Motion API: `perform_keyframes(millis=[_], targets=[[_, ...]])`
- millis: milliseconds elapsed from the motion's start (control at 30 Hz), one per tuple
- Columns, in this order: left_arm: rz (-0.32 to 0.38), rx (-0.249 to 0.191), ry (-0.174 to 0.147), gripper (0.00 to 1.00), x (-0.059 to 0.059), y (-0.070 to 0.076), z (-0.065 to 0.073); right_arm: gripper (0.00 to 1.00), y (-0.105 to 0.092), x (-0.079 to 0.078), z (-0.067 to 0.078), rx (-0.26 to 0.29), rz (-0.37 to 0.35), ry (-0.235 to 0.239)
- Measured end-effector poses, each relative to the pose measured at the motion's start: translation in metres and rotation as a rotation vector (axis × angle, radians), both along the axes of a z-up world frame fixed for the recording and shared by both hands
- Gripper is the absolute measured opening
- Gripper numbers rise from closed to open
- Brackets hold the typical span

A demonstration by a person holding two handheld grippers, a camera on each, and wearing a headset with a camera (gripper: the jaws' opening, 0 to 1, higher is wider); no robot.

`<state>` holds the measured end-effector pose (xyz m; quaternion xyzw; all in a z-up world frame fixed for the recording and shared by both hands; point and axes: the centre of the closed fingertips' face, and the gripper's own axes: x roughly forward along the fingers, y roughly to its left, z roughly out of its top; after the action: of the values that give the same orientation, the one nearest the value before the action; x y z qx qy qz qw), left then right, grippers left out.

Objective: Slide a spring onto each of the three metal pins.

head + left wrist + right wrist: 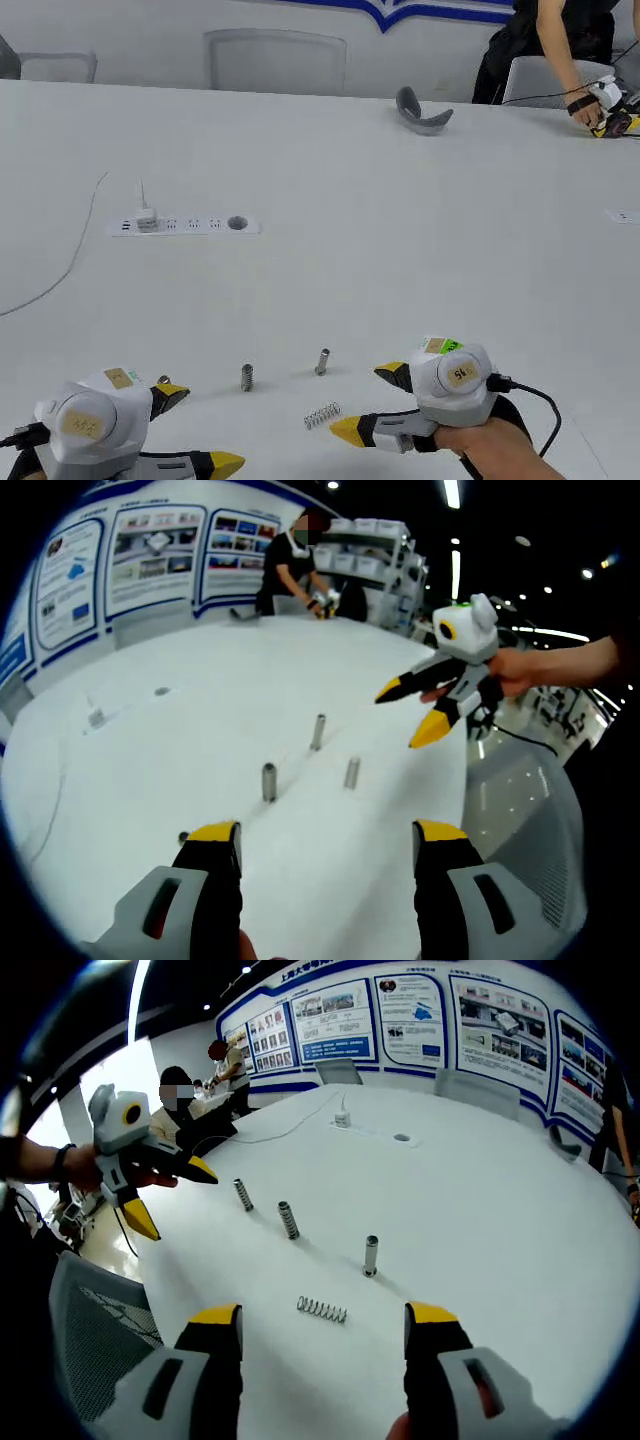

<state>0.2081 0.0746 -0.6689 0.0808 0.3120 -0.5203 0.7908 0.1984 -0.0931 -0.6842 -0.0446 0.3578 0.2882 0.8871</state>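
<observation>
Right gripper view: loose spring (321,1309) lies flat on table (480,1220), near bare pin (371,1256). Your right gripper (367,402) & left gripper (202,427) are both wide open, empty. Pinch spring at one end w/ right, keep it vertical over pin.

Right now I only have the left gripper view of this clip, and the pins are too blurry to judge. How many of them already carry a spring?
Observer: Two. In the right gripper view the far pin and the middle pin are wrapped in coils.
Operator: And the third?
Observer: The near pin is bare, smooth metal, standing upright.
Operator: Is a spring left for it?
Observer: Yes, a loose spring lies flat on the table, apart from the near pin, ahead of the open right gripper.
</observation>
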Motion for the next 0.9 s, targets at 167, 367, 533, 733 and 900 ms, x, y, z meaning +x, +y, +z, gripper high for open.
perform_keyframes(millis=[167,367,533,733,900], targets=[[-0.002,0.002,0.002,0.71,-0.001,-0.002,-0.001,0.68,-0.006,-0.006,-0.003,0.015,-0.037,0.001],[-0.007,0.002,0.005,0.71,-0.001,-0.006,-0.002,0.70,-0.010,-0.013,-0.003,0.020,-0.051,0.000],[-0.014,0.003,0.007,0.72,-0.002,-0.012,-0.002,0.72,-0.013,-0.016,-0.004,0.027,-0.066,-0.001],[-0.022,0.002,0.013,0.72,-0.001,-0.022,-0.006,0.74,-0.015,-0.022,-0.005,0.038,-0.076,0.004],[-0.028,-0.001,0.014,0.72,0.000,-0.030,-0.007,0.75,-0.018,-0.026,-0.005,0.043,-0.088,0.008]])
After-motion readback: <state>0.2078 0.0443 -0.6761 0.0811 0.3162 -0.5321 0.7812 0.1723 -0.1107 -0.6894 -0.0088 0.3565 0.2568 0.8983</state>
